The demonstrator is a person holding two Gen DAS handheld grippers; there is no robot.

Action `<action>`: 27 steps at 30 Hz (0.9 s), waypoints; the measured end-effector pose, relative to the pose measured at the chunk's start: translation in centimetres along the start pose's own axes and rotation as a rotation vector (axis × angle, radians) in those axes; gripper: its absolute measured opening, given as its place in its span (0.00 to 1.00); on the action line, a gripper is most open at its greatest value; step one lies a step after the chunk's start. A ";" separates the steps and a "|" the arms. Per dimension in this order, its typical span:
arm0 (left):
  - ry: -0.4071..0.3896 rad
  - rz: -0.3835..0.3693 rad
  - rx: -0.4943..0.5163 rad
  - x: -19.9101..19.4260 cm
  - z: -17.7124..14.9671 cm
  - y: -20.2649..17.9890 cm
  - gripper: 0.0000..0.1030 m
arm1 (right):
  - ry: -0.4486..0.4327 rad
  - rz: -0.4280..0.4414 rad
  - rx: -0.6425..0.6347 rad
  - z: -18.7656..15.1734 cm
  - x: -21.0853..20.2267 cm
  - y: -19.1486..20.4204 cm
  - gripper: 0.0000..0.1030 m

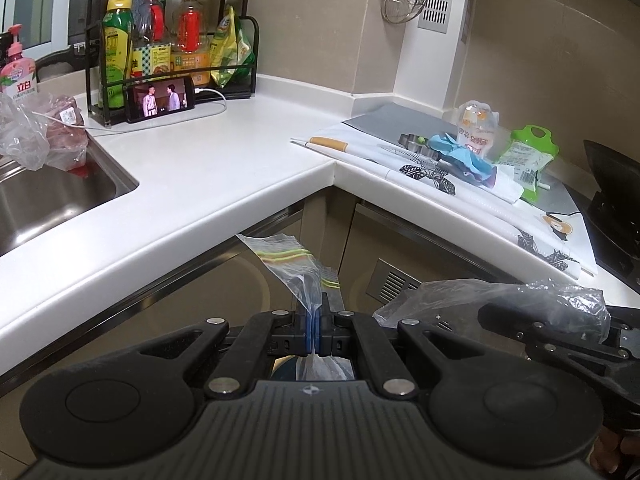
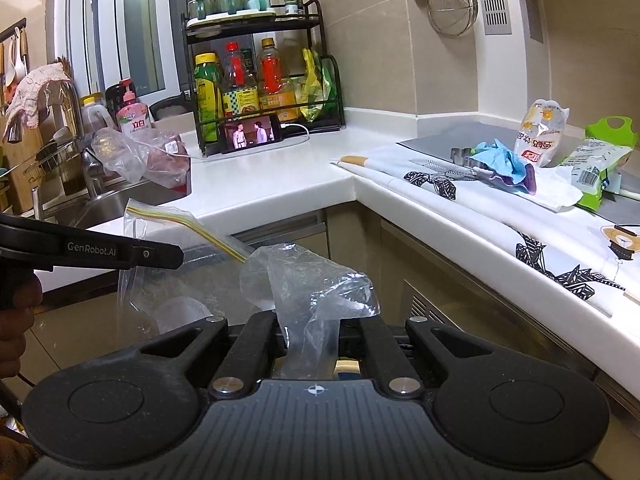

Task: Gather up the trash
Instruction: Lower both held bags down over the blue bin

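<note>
My left gripper point(image 1: 315, 328) is shut on a clear zip bag point(image 1: 296, 266) with a yellow-green seal strip, held in front of the counter corner. The bag also shows in the right wrist view point(image 2: 168, 248), hanging from the left gripper point(image 2: 160, 255). My right gripper point(image 2: 314, 332) is shut on a crumpled clear plastic wrapper point(image 2: 312, 284), just right of the zip bag; it also shows in the left wrist view point(image 1: 500, 300). On the right counter lie a blue glove point(image 2: 498, 160), a clear snack bag point(image 2: 538, 132) and a green package point(image 2: 596, 160).
A white L-shaped counter point(image 1: 224, 184) wraps around. A sink point(image 1: 48, 196) at the left has a plastic bag of meat point(image 1: 60, 132) on its rim. A bottle rack point(image 2: 260, 80) and a phone point(image 2: 252, 133) stand at the back. A patterned cloth point(image 2: 500, 216) covers the right counter.
</note>
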State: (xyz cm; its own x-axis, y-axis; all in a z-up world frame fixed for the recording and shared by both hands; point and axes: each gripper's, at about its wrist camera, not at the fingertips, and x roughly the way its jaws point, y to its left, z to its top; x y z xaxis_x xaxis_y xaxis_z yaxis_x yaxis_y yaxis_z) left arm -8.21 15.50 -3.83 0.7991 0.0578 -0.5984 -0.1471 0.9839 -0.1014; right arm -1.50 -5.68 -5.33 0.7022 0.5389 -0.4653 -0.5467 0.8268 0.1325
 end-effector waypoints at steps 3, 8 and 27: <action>0.001 0.007 -0.002 0.2 0.2 0.0 0.01 | 0.004 0.003 0.001 0.1 0.3 -0.1 0.05; 0.017 0.020 0.015 1.6 0.9 -0.2 0.01 | 0.013 0.009 0.005 0.4 1.2 -0.7 0.05; 0.213 -0.024 0.179 14.4 6.7 -0.1 0.01 | 0.323 0.087 0.043 5.0 11.5 -5.6 0.05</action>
State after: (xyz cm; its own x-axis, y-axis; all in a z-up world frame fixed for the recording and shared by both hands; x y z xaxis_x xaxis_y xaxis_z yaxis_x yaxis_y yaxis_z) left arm 7.22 17.32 -7.10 0.6577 0.0156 -0.7531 -0.0086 0.9999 0.0132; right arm 11.97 -3.27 -7.03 0.4693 0.5347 -0.7027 -0.5740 0.7895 0.2174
